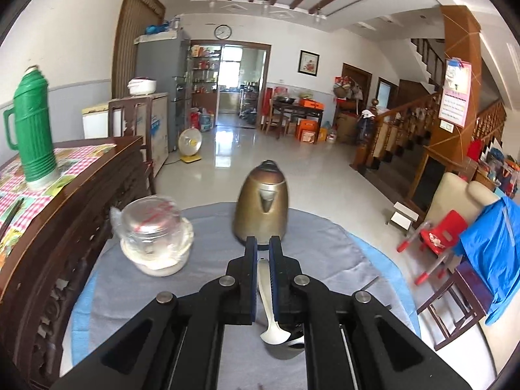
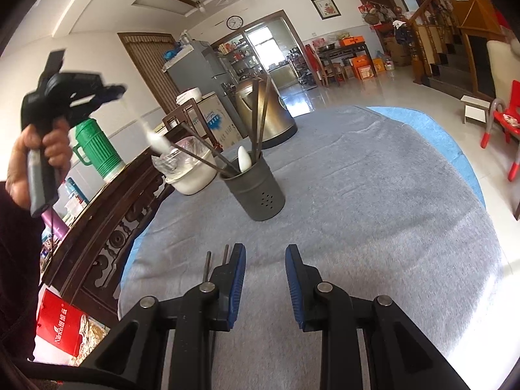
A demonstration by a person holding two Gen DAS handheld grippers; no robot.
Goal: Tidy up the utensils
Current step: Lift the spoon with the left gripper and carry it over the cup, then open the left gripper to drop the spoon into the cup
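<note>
My left gripper (image 1: 263,243) is shut on a white spoon (image 1: 268,305) that hangs bowl-down over the grey utensil holder's rim (image 1: 286,347). In the right wrist view the left gripper (image 2: 115,92) is raised at the upper left, with the spoon (image 2: 157,143) blurred below it. The grey perforated utensil holder (image 2: 256,191) stands on the grey cloth and holds several dark chopsticks (image 2: 260,110) and another white spoon (image 2: 244,159). My right gripper (image 2: 265,253) is open and empty, low over the cloth. Two dark chopsticks (image 2: 216,263) lie by its left finger.
A brass kettle (image 1: 261,208) stands at the table's far side. A plastic-wrapped glass bowl on a white bowl (image 1: 154,240) sits to the left. A green thermos (image 1: 31,126) stands on the dark wooden sideboard (image 1: 81,201). A red chair (image 2: 503,120) is off to the right.
</note>
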